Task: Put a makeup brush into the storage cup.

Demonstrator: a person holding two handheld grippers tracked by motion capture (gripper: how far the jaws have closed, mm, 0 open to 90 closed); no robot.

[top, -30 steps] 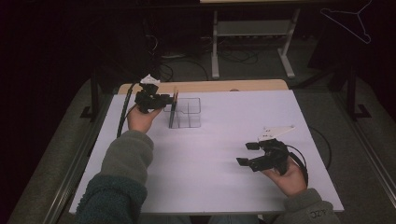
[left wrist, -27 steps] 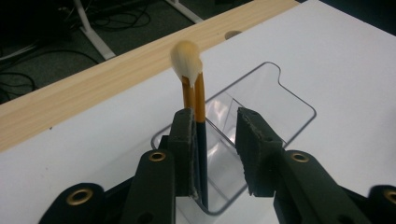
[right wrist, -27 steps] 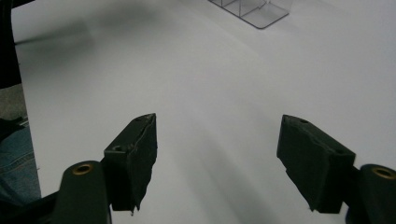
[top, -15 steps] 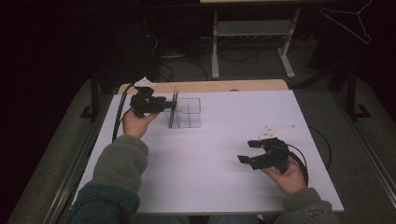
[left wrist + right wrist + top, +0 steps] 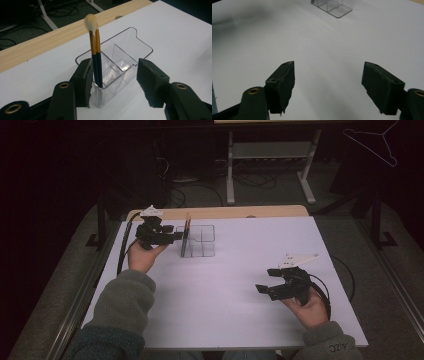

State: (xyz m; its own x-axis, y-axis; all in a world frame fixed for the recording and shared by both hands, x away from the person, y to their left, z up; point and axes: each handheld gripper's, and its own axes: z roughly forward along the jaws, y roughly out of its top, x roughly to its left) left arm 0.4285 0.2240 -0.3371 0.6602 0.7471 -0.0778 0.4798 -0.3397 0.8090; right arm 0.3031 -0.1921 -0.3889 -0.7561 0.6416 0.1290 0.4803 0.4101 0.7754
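High view: near the far left corner of the white table surface (image 5: 225,285), the left gripper (image 5: 176,237) sits beside a clear plastic divided organiser (image 5: 199,241); the right gripper (image 5: 266,281) hovers open and empty near the right edge.

Left gripper view: its jaws have just been opening, both pads off the two gold-and-navy makeup brushes (image 5: 96,57) standing in the organiser's near compartment, so back straight away without clipping handles.

Right gripper view: jaws wide over bare surface.

One camera looks down on my counter (image 5: 240,285) from high up. Two ride close; all see the clear box (image 5: 117,67).
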